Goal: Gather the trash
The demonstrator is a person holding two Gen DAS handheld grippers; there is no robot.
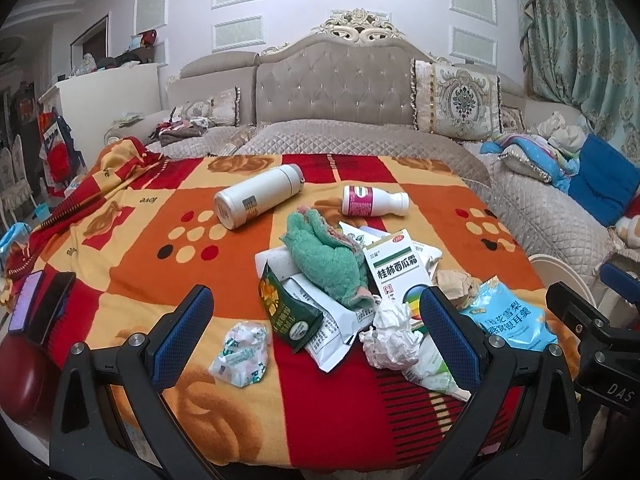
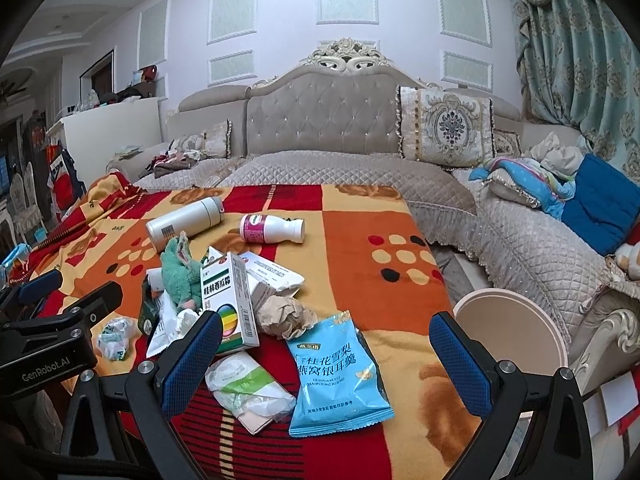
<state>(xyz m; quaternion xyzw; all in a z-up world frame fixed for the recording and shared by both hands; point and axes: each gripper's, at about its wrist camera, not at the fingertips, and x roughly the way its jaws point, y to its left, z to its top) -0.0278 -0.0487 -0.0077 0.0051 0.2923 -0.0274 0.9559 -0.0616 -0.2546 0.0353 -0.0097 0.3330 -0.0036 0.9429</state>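
Trash lies in a heap on an orange and red blanket (image 1: 132, 272). A crumpled white paper (image 1: 390, 336), a small crumpled wrapper (image 1: 240, 354), a dark green packet (image 1: 286, 312), a white medicine box (image 1: 398, 270) and a green cloth (image 1: 324, 256) lie ahead of my left gripper (image 1: 316, 320), which is open and empty. My right gripper (image 2: 326, 360) is open and empty above a blue snack bag (image 2: 338, 376) and a white-green wrapper (image 2: 248, 390). A crumpled brown paper (image 2: 282, 314) lies behind. A pink bin (image 2: 512, 332) stands to the right.
A white flask (image 1: 256, 196) and a pink-labelled bottle (image 1: 374, 200) lie farther back. Two phones (image 1: 40, 306) rest at the blanket's left edge. A grey tufted sofa (image 1: 332, 80) with cushions stands behind, with bedding on the right.
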